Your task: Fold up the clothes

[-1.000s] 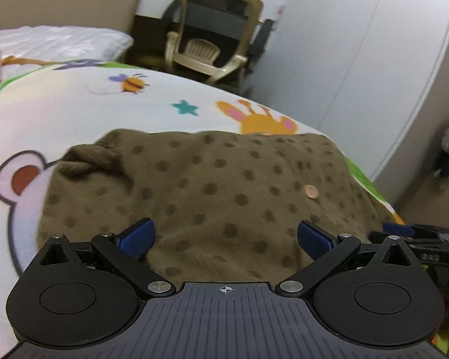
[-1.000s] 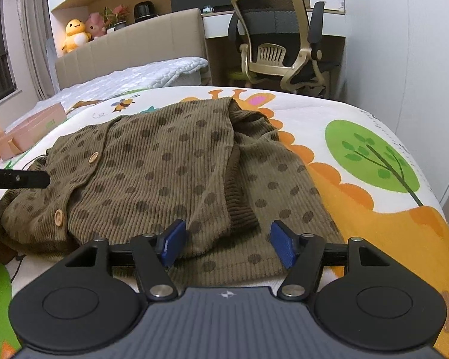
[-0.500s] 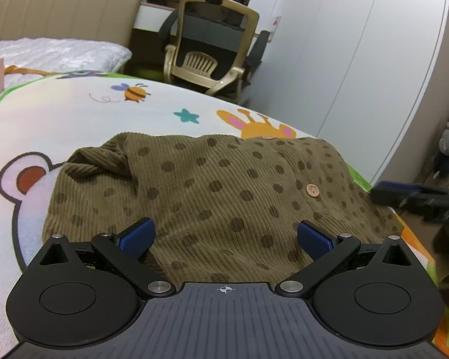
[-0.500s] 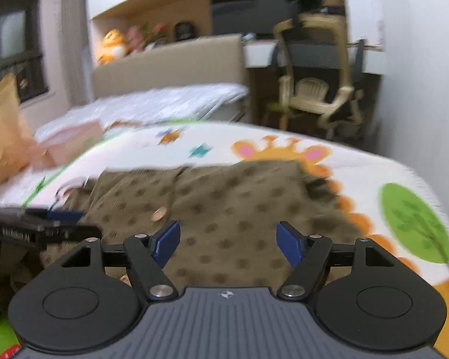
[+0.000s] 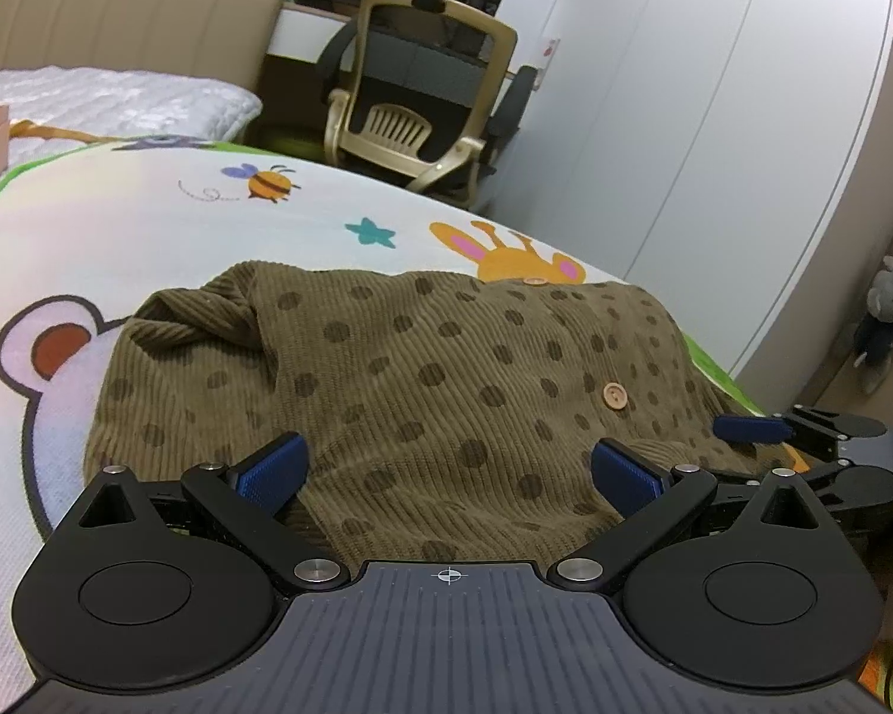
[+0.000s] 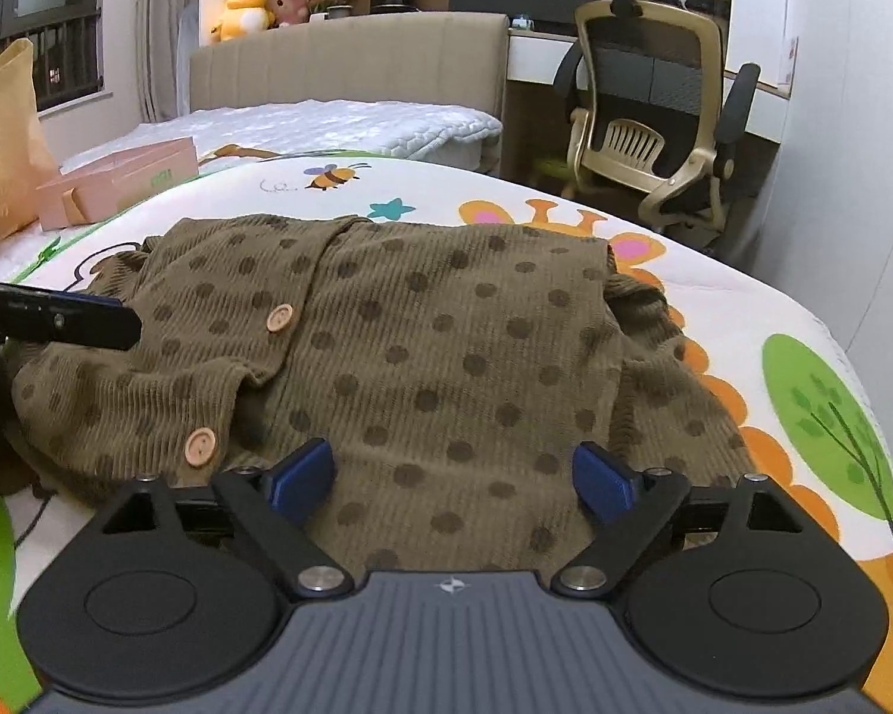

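An olive ribbed cardigan (image 5: 422, 381) with dark dots and wooden buttons lies folded on a cartoon-print cover. My left gripper (image 5: 446, 470) hovers open just above its near edge, nothing between the blue pads. In the right wrist view the same cardigan (image 6: 434, 345) spreads ahead, one side folded over with a sleeve edge showing at the right. My right gripper (image 6: 452, 479) is open over the near hem, holding nothing. Each gripper shows in the other's view: the right gripper (image 5: 803, 434) at the far right, the left gripper (image 6: 53, 318) at the far left.
The cartoon-print cover (image 6: 803, 357) drops off at the right. A pink box (image 6: 119, 178) and a paper bag (image 6: 0, 143) stand at the left. An office chair (image 5: 422, 113) and a white wardrobe (image 5: 714, 119) stand beyond the bed.
My right gripper swung across the garment and now sits open over the near hem. The cardigan's right side now lies folded over. My left gripper stayed open and shifted slightly.
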A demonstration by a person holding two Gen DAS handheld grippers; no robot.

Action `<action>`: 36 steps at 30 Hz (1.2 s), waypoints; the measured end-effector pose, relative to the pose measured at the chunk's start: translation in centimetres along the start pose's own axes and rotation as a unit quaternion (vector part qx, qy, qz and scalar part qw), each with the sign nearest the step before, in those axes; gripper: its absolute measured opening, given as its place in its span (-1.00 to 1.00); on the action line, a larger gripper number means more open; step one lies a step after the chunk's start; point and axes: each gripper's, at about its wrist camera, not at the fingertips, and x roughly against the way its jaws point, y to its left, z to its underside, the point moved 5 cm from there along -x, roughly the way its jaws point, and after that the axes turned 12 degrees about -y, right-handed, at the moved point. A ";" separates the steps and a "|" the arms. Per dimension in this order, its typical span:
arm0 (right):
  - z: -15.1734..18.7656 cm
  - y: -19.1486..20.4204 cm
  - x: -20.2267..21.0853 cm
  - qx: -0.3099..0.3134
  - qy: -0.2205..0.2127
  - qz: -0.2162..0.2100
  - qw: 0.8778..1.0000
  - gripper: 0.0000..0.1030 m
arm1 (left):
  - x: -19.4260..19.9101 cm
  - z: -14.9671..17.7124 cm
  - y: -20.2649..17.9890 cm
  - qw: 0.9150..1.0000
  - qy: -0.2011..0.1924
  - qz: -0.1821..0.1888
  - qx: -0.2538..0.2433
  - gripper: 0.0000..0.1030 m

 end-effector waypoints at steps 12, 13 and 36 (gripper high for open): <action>-1.5 -3.2 2.5 -0.002 -0.007 0.008 1.000 0.78 | 1.4 -4.3 -2.3 0.998 0.001 0.056 -0.002 1.00; -2.3 -3.7 2.7 -0.011 -0.014 0.005 1.000 0.78 | 0.7 -4.6 -2.5 0.998 0.005 0.055 -0.005 1.00; -5.3 -4.3 -8.0 0.161 -0.001 0.130 0.978 0.87 | -6.9 -3.3 -1.1 0.997 0.070 -0.011 -0.042 1.00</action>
